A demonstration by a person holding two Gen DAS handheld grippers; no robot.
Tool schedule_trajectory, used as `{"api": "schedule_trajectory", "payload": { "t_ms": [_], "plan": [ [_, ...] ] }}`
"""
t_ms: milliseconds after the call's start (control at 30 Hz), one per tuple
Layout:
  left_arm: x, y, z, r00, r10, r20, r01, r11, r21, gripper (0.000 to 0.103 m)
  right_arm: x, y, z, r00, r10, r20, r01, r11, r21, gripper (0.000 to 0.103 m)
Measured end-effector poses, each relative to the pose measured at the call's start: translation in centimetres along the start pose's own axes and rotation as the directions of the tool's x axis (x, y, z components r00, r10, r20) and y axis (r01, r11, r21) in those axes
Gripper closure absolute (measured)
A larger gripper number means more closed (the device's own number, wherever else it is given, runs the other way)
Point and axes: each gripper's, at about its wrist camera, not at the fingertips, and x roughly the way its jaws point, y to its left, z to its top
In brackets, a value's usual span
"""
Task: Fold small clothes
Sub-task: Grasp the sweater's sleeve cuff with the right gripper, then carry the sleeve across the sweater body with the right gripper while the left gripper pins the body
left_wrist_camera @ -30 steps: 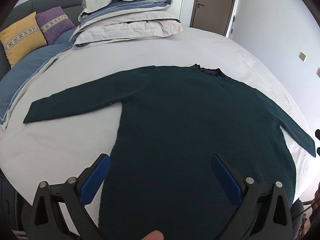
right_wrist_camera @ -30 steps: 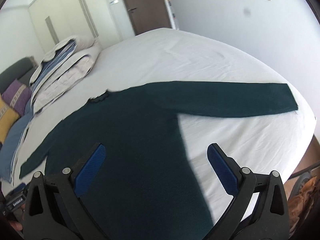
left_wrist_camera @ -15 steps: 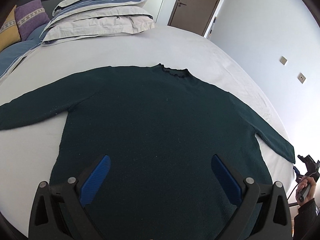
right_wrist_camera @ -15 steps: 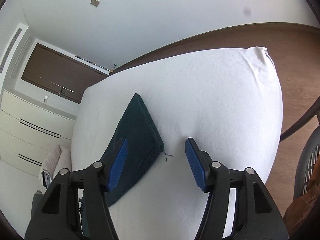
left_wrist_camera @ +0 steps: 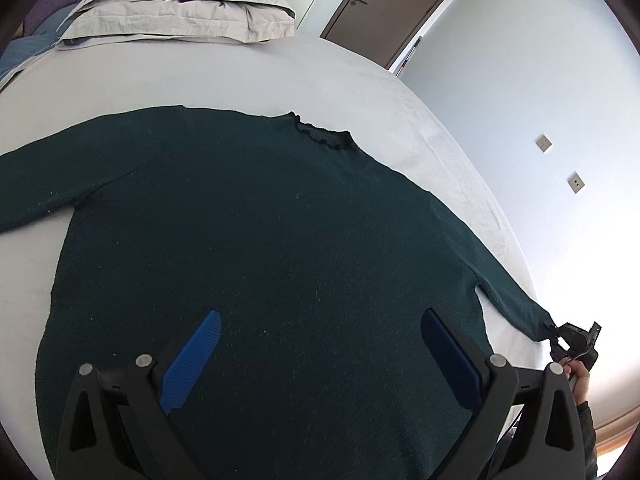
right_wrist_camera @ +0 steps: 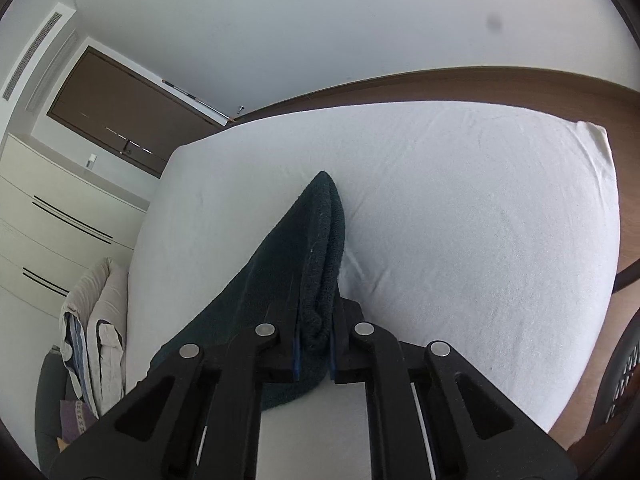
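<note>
On the white bed (left_wrist_camera: pixel 360 80) a dark green sweater (left_wrist_camera: pixel 260 260) is lying flat, front down or up I cannot tell, with its collar (left_wrist_camera: pixel 324 138) pointing toward the stack of folded bedding (left_wrist_camera: pixel 180 12) at the far end. Over the sweater's lower body I am holding my left gripper (left_wrist_camera: pixel 320 354), its 2 blue pads (left_wrist_camera: pixel 192 360) standing wide apart with nothing pinched between them; they are hovering above the knit, and I cannot tell whether they are touching it.

At the sweater's right side, my right gripper (right_wrist_camera: pixel 314 344) is clamping the end of the sleeve (right_wrist_camera: pixel 320 240). Its 2 jaws are pressed nearly together, and the bunched cuff is sitting squeezed between the pads. From the sweater's body the sleeve is running out to that grip, and the part near the jaws is lifting off the sheet in a ridge. In the left view the same gripper (left_wrist_camera: pixel 570 338) is showing small at the sleeve's tip, with my hand (left_wrist_camera: pixel 580 380) behind it near the bed's edge.

Beyond the sweater, past the bed, a brown door (left_wrist_camera: pixel 392 12) is standing shut in the pale wall, and 2 wall plates (left_wrist_camera: pixel 560 164) are sitting on the wall to the sweater's right.
</note>
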Motion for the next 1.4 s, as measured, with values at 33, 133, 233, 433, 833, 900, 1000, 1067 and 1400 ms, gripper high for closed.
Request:
{"api": "schedule_trajectory", "payload": {
  "t_ms": [33,133,233,433,833,900,1000,1067,1400],
  "plan": [
    [0.0,0.3,0.3,1.000,-0.013,0.001,0.013,1.000,-0.009,0.003,-0.1,2.0,0.1,1.000,-0.006,0.007,0.006,0.999,-0.053,0.096],
    [0.1,0.9,1.3,0.999,-0.043,0.005,0.043,0.999,-0.026,0.007,-0.7,9.0,-0.6,1.000,0.020,0.005,-0.019,0.977,-0.212,0.096],
    [0.2,1.5,2.4,0.996,-0.084,0.016,0.085,0.995,-0.055,0.008,-1.3,18.3,-3.9,0.996,0.075,-0.048,-0.088,0.906,-0.415,0.096],
    [0.9,3.4,3.9,0.987,-0.157,0.016,0.158,0.979,-0.129,0.010,0.7,33.4,-17.2,0.957,0.145,-0.252,-0.280,0.694,-0.663,0.096],
    [7.0,4.0,4.9,0.932,-0.349,-0.103,0.307,0.906,-0.290,0.011,4.5,33.0,-41.4,0.882,-0.013,-0.471,-0.374,0.590,-0.716,0.081],
    [8.1,2.9,5.1,0.923,-0.365,-0.126,0.318,0.903,-0.289,0.011,4.7,32.6,-41.3,0.872,0.019,-0.488,-0.397,0.610,-0.686,0.059],
    [9.8,1.4,5.2,0.915,-0.372,-0.157,0.318,0.903,-0.288,0.011,4.1,31.1,-39.3,0.861,0.061,-0.505,-0.427,0.627,-0.652,0.045],
    [10.9,0.5,5.3,0.909,-0.376,-0.180,0.318,0.904,-0.284,0.013,3.9,30.5,-37.8,0.852,0.075,-0.518,-0.437,0.646,-0.626,0.045],
    [14.2,-2.1,6.3,0.940,-0.232,-0.250,0.188,0.964,-0.188,0.094,-0.5,22.7,-28.7,0.845,0.225,-0.485,-0.443,0.802,-0.400,0.045]
  ]
}}
